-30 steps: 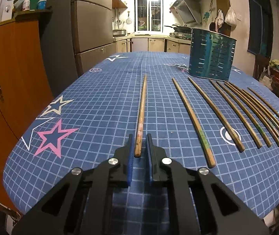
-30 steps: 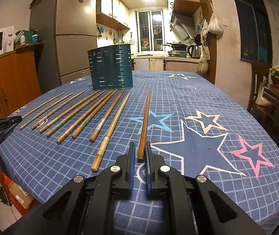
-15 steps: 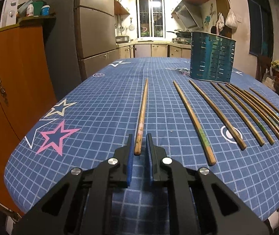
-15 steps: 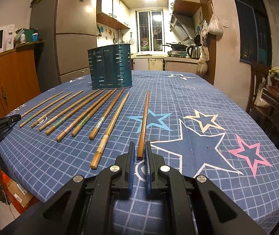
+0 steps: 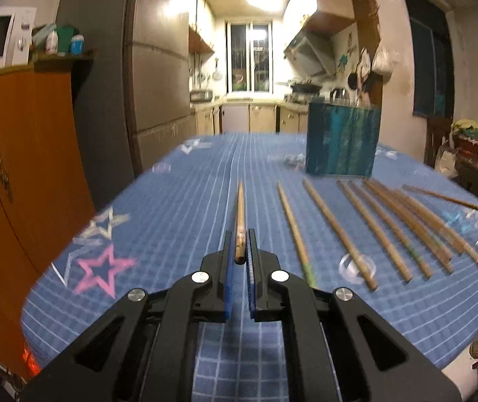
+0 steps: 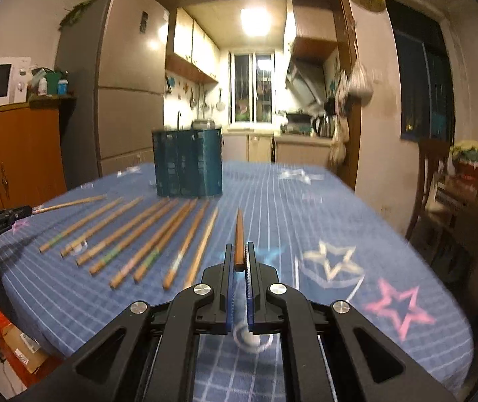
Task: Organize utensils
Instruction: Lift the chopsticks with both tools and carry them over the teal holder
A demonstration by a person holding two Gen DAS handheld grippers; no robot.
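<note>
My left gripper (image 5: 239, 234) is shut on the near end of a wooden chopstick (image 5: 239, 216), lifted off the blue star tablecloth and pointing forward. My right gripper (image 6: 238, 248) is shut on a second chopstick (image 6: 239, 234), also raised. Several more chopsticks (image 5: 356, 224) lie in a row on the cloth; they show in the right wrist view (image 6: 145, 234) too. The teal slotted utensil holder (image 5: 341, 140) stands upright at the far end of the row, also in the right wrist view (image 6: 188, 162).
The table (image 5: 172, 207) has a blue grid cloth with stars. An orange cabinet (image 5: 21, 154) and a tall fridge (image 5: 152, 77) stand to the left. A wooden chair (image 6: 430, 181) is on the right. Boxes (image 6: 21, 345) lie on the floor below the table's left edge.
Both grippers have risen and tilted up with their chopsticks, which now stand clear of the cloth. The views are blurred by motion. The row on the table has not moved.
</note>
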